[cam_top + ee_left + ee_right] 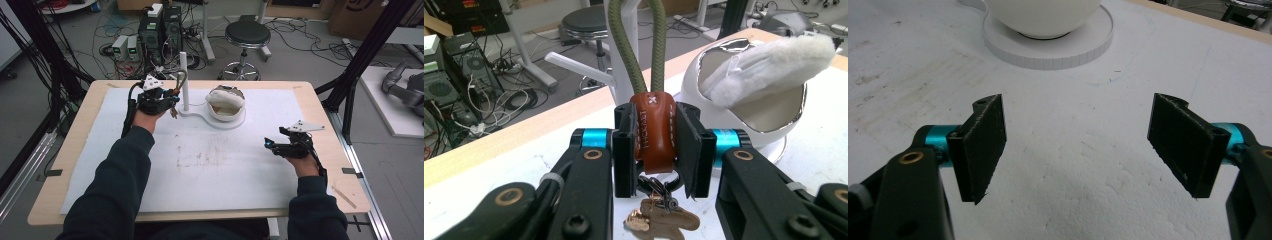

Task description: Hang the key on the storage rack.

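Left claw [656,150] clamped; right claw [1080,150] spread.

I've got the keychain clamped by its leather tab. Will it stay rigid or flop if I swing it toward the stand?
Probably floppy: the green cord loop bends above the leather tab. The keys dangle below the left gripper and will likely swing. The grip looks secure.

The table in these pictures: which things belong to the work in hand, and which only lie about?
In use: left gripper, shut on the brown keychain with green cord loop; white stand; white bowl.
Lying about: open right gripper; stool; computers; floor cables.
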Demonstrator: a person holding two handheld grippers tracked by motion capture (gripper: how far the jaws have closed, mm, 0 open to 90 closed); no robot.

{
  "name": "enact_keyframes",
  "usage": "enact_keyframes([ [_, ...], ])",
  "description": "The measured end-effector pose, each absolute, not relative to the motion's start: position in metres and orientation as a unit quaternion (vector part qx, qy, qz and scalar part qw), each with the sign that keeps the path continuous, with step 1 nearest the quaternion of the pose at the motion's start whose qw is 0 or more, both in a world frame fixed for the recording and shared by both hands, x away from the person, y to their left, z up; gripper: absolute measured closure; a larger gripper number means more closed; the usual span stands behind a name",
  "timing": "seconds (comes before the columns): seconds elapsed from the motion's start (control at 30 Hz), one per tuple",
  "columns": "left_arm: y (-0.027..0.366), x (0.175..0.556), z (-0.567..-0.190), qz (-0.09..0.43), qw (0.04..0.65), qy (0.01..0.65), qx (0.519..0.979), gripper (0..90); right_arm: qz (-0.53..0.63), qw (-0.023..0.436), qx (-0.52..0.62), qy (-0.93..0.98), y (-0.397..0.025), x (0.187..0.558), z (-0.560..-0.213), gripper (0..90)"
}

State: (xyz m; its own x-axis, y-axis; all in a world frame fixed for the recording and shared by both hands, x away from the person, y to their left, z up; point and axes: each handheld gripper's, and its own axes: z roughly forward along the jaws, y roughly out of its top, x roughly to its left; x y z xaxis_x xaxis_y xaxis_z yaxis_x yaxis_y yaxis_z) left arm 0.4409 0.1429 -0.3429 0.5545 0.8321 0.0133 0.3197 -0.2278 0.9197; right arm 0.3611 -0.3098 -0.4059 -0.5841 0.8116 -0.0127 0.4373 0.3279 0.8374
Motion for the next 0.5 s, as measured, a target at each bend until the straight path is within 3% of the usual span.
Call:
enact_keyframes([
  [0.1, 0.143, 0.442, -0.347, 0.258, 0.481, 0.391, 0.741, 65.2, 0.421, 0.222, 0.397, 0.785, -0.31, 0.361, -0.406, 23.9],
  [0.17, 0.145, 0.442, -0.349, 0.253, 0.484, 0.396, 0.738, 53.0, 0.421, 0.222, 0.398, 0.784, -0.31, 0.361, -0.406, 23.9],
  [0.3, 0.156, 0.438, -0.355, 0.242, 0.498, 0.406, 0.727, 44.4, 0.42, 0.224, 0.398, 0.784, -0.311, 0.361, -0.406, 23.9],
  [0.4, 0.166, 0.435, -0.362, 0.221, 0.509, 0.411, 0.723, 21.1, 0.42, 0.223, 0.397, 0.785, -0.311, 0.36, -0.406, 23.9],
  [0.5, 0.178, 0.425, -0.368, 0.207, 0.533, 0.405, 0.714, 17.9, 0.422, 0.219, 0.398, 0.785, -0.31, 0.36, -0.406, 23.9],
])
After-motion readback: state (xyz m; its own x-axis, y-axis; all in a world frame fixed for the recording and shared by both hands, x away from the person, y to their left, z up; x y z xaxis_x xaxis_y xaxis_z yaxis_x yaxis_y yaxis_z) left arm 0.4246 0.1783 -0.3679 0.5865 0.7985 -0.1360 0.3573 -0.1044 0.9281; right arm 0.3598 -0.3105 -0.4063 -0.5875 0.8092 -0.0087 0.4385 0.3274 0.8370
